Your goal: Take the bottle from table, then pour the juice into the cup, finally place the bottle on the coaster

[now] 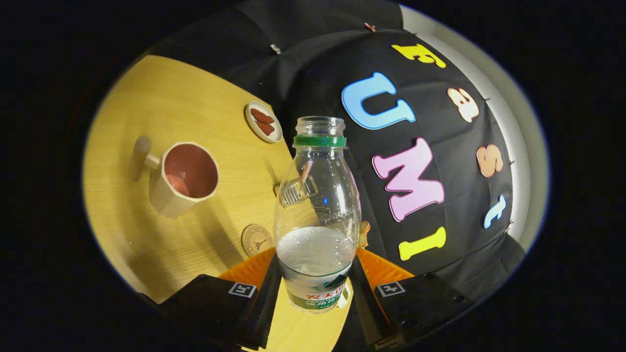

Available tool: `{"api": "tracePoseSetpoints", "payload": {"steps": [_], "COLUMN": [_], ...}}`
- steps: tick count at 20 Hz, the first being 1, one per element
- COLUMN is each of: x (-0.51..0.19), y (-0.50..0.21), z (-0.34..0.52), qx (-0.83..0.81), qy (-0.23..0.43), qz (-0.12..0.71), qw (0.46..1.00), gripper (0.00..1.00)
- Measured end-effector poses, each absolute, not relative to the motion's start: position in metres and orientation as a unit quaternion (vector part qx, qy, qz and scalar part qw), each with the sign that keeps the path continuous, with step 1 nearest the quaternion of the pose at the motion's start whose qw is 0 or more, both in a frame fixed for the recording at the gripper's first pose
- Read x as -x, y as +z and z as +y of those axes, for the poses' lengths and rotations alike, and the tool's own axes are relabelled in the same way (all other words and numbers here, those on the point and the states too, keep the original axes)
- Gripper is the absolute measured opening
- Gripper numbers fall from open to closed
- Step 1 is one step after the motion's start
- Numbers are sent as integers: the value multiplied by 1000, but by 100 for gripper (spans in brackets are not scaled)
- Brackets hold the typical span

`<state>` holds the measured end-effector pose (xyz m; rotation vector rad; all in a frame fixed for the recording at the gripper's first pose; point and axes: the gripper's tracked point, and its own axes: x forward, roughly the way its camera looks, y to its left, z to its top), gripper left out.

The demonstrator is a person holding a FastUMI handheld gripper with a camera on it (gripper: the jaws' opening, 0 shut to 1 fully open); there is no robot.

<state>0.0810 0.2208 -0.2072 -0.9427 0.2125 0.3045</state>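
Between the fingers [317, 293] an uncapped bottle [317, 215] is clamped low, at its label; light, thin-walled, easily squeezed, liquid free to slosh

— What is the gripper [317, 286] doing?

— It is clamping the bottle [317, 215] low on its body, at the labelled part. Both fingers [266, 303] are pressing in, one from each side.

— How are the fingers lying?

— They are reaching forward and converging slightly toward the bottle, the left one against its left flank, the right one against its right flank. The jaws are standing only as wide as the bottle.

— And the tilt?

— The whole gripper is rolling to one side, so the table is appearing slanted while the bottle is staying in line with the fingers.

— Is a hand showing?

— I cannot tell; the fingers and their mounts are all that is showing of the rig.
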Motion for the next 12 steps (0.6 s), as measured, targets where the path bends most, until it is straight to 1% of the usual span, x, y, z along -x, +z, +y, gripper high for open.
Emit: {"api": "tracePoseSetpoints", "payload": {"steps": [5, 12], "x": [-79, -86], "y": [-224, -233], "z": [226, 225], "qx": [493, 582], "qy": [162, 169], "qz": [125, 125], "qw": [846, 785], "gripper": [74, 74]}}
